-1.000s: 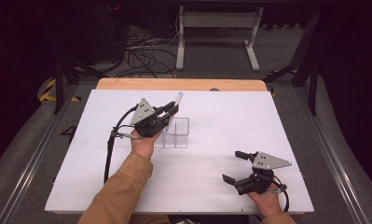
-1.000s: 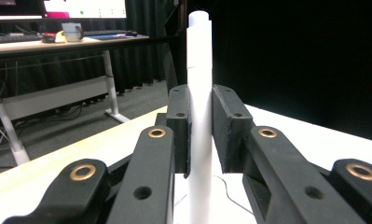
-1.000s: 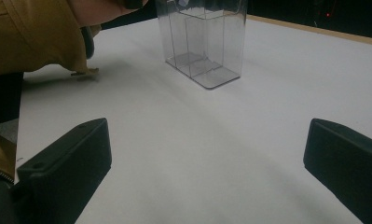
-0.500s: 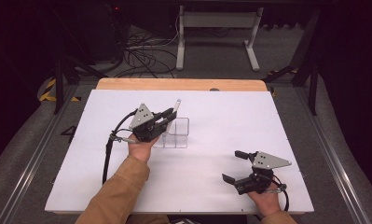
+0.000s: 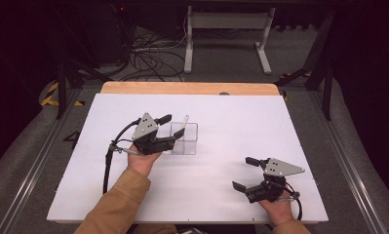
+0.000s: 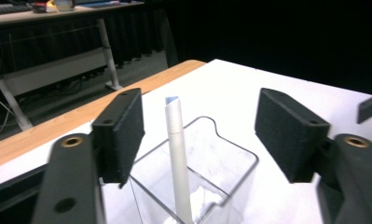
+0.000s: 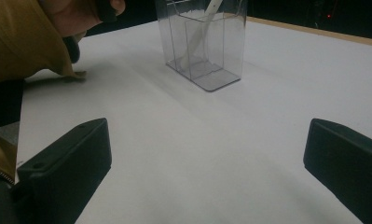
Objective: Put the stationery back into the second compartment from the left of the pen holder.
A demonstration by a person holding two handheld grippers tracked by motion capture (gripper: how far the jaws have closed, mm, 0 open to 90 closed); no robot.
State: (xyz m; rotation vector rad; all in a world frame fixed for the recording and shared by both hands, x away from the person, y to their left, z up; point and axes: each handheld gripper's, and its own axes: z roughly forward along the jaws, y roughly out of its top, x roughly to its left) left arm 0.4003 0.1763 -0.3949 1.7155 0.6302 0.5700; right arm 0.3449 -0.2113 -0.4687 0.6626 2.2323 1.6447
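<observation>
White pen (image 6: 176, 154) upright — in clear holder (image 5: 184, 138)

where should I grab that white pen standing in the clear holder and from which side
Grip the pen on its upper shaft, above the clear holder rim, coming down from above. It leans in the holder, whose walls block its lower part. The open left gripper already straddles it.

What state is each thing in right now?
Left gripper: open, jaws either side of the pen, not touching.
Right gripper: open, nothing held, low over the table.
Pen: standing, leaning, in the holder.
Holder: clear, upright on the table.
</observation>
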